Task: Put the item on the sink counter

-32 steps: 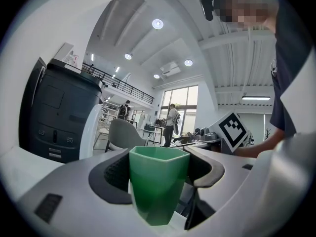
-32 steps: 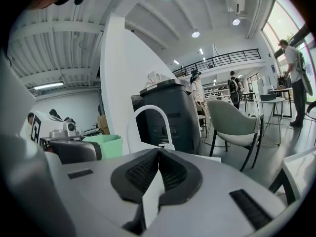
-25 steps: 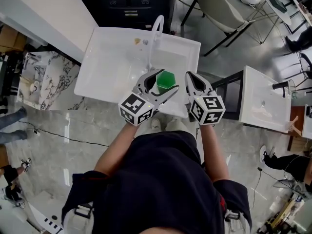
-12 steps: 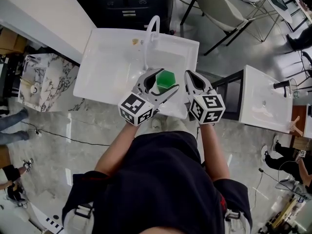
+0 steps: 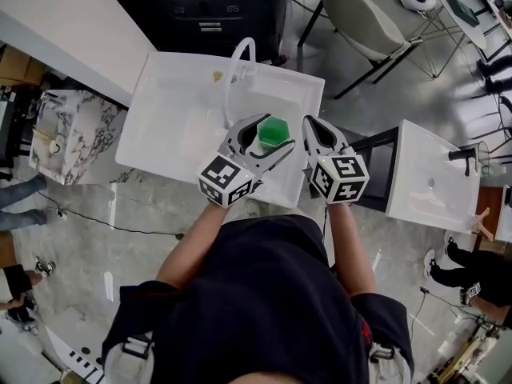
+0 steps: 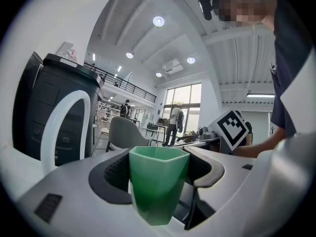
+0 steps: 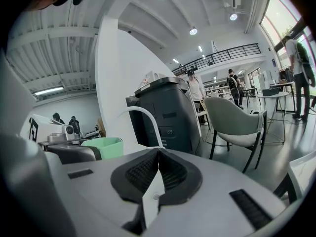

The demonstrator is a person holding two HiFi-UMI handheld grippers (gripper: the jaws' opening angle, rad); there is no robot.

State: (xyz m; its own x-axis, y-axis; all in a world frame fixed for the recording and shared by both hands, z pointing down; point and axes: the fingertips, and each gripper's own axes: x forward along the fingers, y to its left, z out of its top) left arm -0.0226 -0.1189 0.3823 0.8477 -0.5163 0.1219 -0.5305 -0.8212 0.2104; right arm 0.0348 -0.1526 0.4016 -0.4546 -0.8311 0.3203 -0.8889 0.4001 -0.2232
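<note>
- The person's dark shirt [image 5: 264,294] filled the lower part of the head view, with both bare forearms reaching forward.
- The left gripper [image 5: 266,137] was held over the near edge of the white sink [image 5: 300,82]. Its marker cube faced up.
- Its jaws were clamped on a green cup [image 6: 158,181], one pad pressing each side of the faceted wall. The cup stood upright with its open mouth upward.
- From above, the green cup [image 5: 273,132] hung over the basin side of the sink, off the bench [image 5: 172,110]. It did not rest on any surface.
- The right gripper [image 5: 314,128] was just to the right of the left one, apart from the cup. Its jaws were pressed together with nothing between them, as the right gripper view showed [image 7: 158,154].
- In that same view the cup's rim [image 7: 101,146] showed to the left, beside the other gripper.
- A white arched faucet [image 6: 47,142] rose beyond the cup, at the back of the sink.
- The flat white bench stretched away to the left of the basin.
- Behind the sink stood a black cabinet [image 5: 216,6].
- A pale chair [image 5: 360,14] stood on the glossy floor [image 5: 144,206] to the far right of the cabinet.
- A second white sink [image 5: 432,174] sat off to the right, well apart.
</note>
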